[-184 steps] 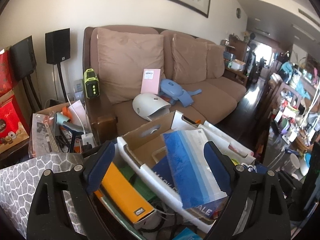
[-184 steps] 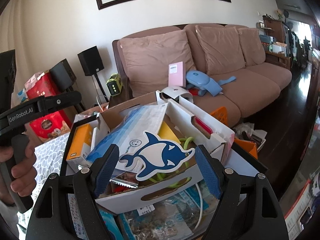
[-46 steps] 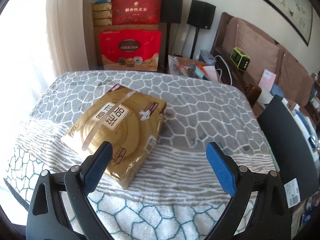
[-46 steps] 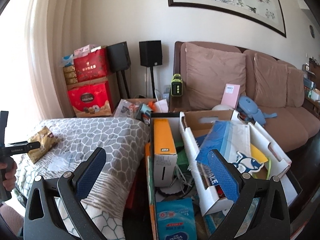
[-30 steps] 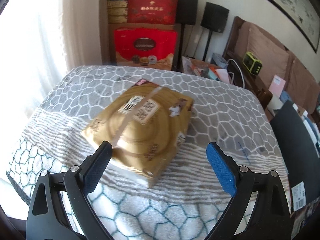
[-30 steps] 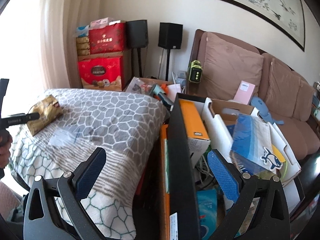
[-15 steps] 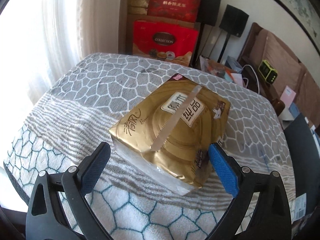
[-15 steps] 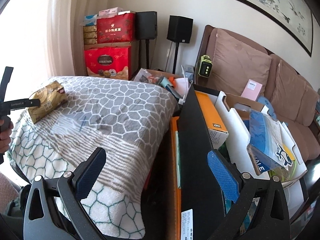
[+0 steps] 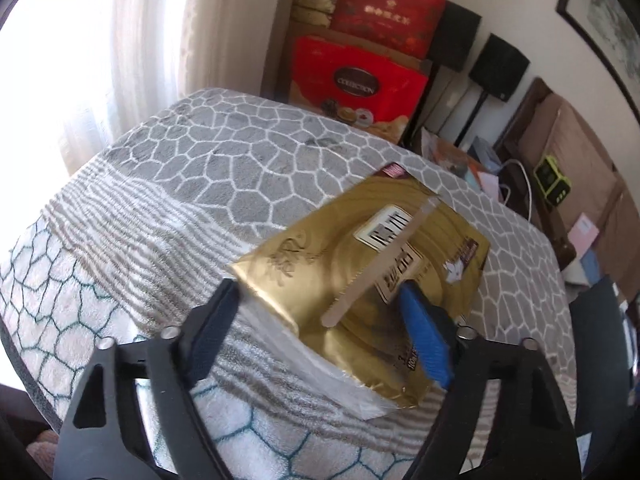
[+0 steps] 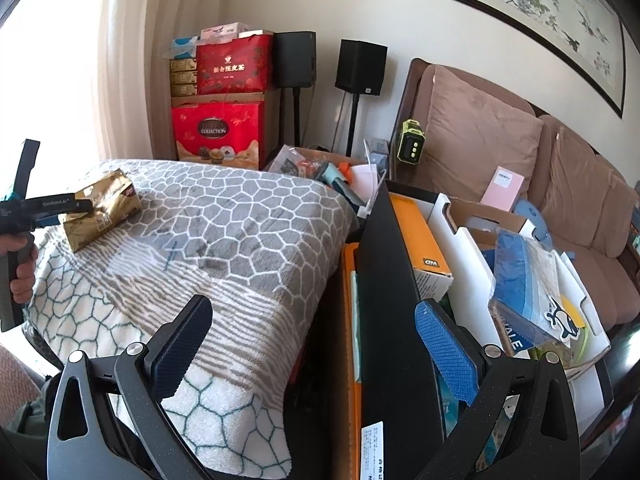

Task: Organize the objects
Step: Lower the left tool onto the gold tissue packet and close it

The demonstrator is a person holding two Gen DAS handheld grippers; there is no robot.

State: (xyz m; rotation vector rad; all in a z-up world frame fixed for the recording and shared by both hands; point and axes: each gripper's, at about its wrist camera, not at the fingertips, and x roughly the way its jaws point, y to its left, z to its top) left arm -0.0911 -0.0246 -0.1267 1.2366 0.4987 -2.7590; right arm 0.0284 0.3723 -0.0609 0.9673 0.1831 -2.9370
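Only up close — left tool (image 9: pixel 316 328) closing around gold tissue pack (image 9: pixel 360 280).

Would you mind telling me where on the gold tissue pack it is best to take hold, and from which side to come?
Grip the gold tissue pack across its narrower width, near the end closest to the camera, coming down from above at a slant. It lies flat on the patterned blanket, so its long side faces are exposed. The left gripper already straddles it this way, jaws closing; one pad sits atop the wrapper, so the grip may crumple it.
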